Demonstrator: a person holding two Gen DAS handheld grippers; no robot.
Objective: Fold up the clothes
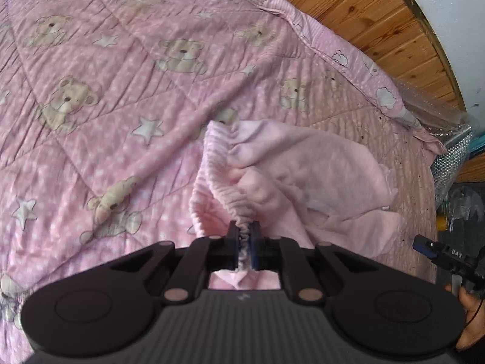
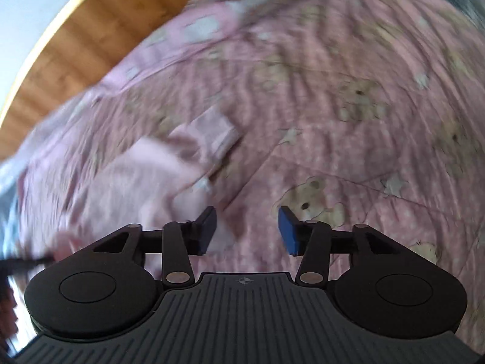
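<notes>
A small pale pink garment (image 1: 306, 166) with a gathered elastic waistband lies bunched on the pink bear-print quilt (image 1: 100, 69). My left gripper (image 1: 244, 239) is shut on that waistband, and the fabric fans out ahead and to the right of the jaws. In the blurred right wrist view the same pink garment (image 2: 136, 179) spreads left of centre, one ribbed cuff pointing up and right. My right gripper (image 2: 247, 230) is open just right of the garment, and only quilt (image 2: 348, 97) shows between its blue pads. The other gripper's tip (image 1: 436, 250) shows at the right edge.
A wooden headboard or wall panel (image 1: 379, 21) runs behind the quilt's far edge, with a pale wall beyond. Bubble wrap and dark clutter (image 1: 454, 163) sit off the bed's right side. A hand (image 1: 469, 312) holds the other gripper at the lower right.
</notes>
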